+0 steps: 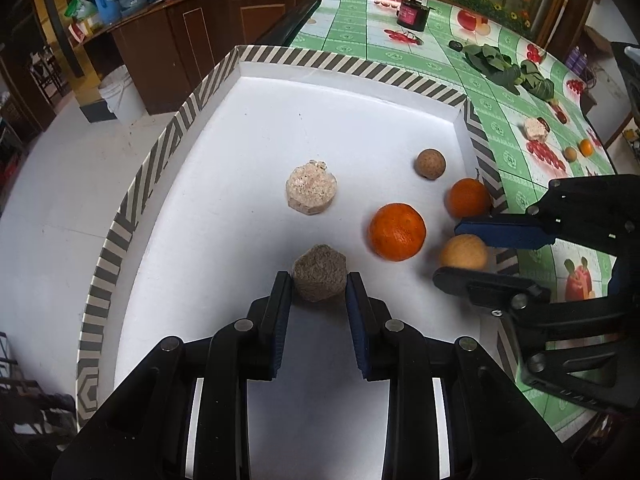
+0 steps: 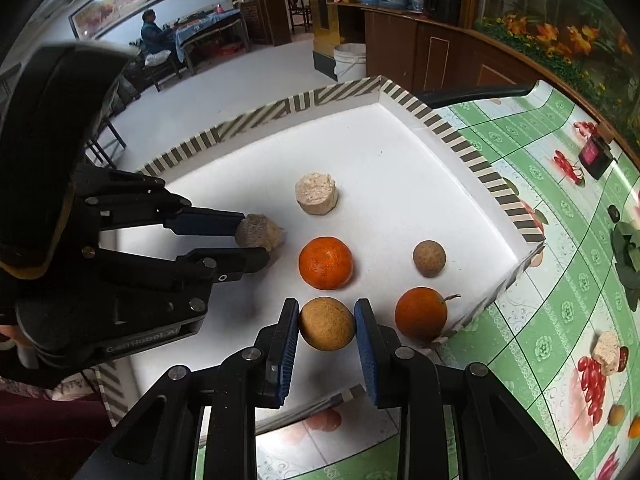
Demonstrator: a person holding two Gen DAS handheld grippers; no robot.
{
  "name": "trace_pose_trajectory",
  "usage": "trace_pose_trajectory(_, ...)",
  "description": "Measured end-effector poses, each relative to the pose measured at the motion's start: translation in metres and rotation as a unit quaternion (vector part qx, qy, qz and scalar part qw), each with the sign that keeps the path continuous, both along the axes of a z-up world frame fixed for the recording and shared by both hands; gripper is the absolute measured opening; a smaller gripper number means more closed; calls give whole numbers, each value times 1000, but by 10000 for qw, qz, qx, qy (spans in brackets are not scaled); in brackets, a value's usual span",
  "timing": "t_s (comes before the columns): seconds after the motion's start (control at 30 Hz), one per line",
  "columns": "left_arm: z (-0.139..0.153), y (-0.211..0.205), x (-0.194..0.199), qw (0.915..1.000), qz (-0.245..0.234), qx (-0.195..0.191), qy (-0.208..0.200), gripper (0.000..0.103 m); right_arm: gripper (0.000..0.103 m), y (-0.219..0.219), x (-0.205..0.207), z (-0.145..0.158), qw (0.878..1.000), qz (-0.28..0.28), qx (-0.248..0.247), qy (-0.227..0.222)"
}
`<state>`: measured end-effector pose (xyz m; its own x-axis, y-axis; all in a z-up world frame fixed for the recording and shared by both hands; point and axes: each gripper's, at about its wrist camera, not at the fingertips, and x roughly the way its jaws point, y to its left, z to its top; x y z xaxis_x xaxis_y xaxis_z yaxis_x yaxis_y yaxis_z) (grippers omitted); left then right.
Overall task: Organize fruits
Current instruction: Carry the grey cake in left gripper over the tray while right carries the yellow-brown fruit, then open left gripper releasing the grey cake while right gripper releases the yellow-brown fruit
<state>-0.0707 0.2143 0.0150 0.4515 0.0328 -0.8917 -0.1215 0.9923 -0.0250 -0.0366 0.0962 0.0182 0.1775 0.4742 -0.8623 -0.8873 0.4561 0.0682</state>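
A white tray point(image 1: 280, 112) with a striped rim holds the fruits. My left gripper point(image 1: 319, 285) is shut on a brown hexagonal block point(image 1: 319, 272), which also shows in the right wrist view point(image 2: 256, 233). My right gripper point(image 2: 326, 322) is shut on a tan round fruit point(image 2: 327, 323), seen from the left wrist view point(image 1: 464, 252) near the tray's right rim. In the tray lie a large orange point(image 1: 397, 231), a smaller orange with a stem point(image 1: 467, 197), a small brown ball fruit point(image 1: 430, 164) and a pale hexagonal block point(image 1: 311, 193).
The tray sits on a green fruit-print tablecloth point(image 1: 400, 52). On the cloth lie green leaves point(image 1: 508, 70), a dark jar point(image 1: 412, 14), another pale block point(image 1: 535, 130) and two small fruits point(image 1: 578, 151). A white bucket point(image 1: 120, 96) stands on the floor.
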Motion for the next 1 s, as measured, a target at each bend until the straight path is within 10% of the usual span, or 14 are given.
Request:
trace_pose_trajectory(0.57, -3, -7, 3, 9997, 33, 195, -158, 27, 32, 2, 4, -15, 9997, -218, 20, -99)
trace_pose_trajectory(1.0, 8, -15, -5, 9989, -73, 131, -443, 56, 33, -47, -4, 16, 9956, -648, 666, 76)
